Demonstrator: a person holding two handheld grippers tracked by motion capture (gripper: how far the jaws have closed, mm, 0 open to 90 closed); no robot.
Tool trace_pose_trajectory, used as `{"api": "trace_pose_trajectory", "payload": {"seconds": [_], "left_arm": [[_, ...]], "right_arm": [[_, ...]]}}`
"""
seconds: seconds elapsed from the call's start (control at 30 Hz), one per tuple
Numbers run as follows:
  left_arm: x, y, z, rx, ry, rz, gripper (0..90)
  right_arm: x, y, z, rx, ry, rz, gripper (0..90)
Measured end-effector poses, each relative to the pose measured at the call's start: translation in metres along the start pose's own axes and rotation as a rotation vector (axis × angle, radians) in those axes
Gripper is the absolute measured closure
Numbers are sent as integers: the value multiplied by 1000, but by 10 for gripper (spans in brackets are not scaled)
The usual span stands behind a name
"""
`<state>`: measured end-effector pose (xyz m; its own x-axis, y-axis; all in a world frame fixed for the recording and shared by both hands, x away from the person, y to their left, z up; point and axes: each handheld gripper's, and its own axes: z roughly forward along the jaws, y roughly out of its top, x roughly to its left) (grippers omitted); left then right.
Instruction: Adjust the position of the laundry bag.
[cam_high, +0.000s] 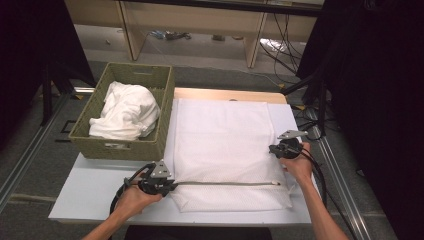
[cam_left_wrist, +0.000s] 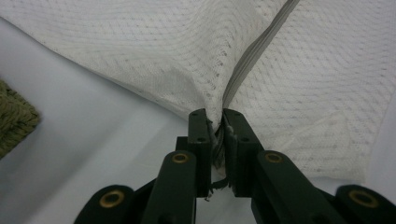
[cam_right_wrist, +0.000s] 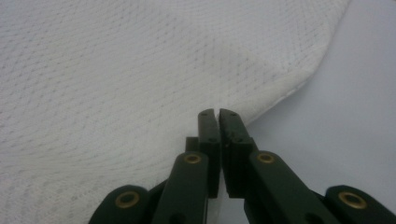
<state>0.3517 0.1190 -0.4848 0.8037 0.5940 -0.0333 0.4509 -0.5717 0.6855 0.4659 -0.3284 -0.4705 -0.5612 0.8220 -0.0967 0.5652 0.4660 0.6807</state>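
High view: mesh bag (cam_high: 227, 150), white, flat on the table (cam_high: 90, 190), just right of the basket (cam_high: 117, 145). Zipper (cam_high: 225, 183) runs along the near edge, drawn straight; pull sits at the right end.

Left gripper (cam_high: 170, 186): clenched on the bag's left zipper end; left gripper view shows fabric and zipper tape (cam_left_wrist: 252, 56) pinched between the jaws.

Right gripper (cam_high: 274, 149): clamped on the bag's right edge; right gripper view shows mesh (cam_right_wrist: 116, 84) bunched at the closed tips.

Progress, judged: bag spread and gripped at both sides; white cloth (cam_high: 127, 111) lies in the basket, none visibly inside the bag. Opening and loading appear left.

Condition: fine mesh, slightly wrinkled, clean.
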Motion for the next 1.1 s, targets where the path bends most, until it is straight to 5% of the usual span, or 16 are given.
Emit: {"api": "trace_pose_trajectory", "payload": {"seconds": [0.53,0.67,0.87,1.1], "left_arm": [[3,2,-3,28,24,11,766],[2,2,-6,24,38,-5,655],[0,8,-19,-87,53,-52,458],[0,10,-22,-132,79,-93,238]], "right_arm": [[-3,-3,-2,-7,26,26,831],[-4,-3,-4,-25,16,81,704],[-9,-2,-14,-89,-12,127,486],[-9,-3,-21,-119,-4,190,315]]}}
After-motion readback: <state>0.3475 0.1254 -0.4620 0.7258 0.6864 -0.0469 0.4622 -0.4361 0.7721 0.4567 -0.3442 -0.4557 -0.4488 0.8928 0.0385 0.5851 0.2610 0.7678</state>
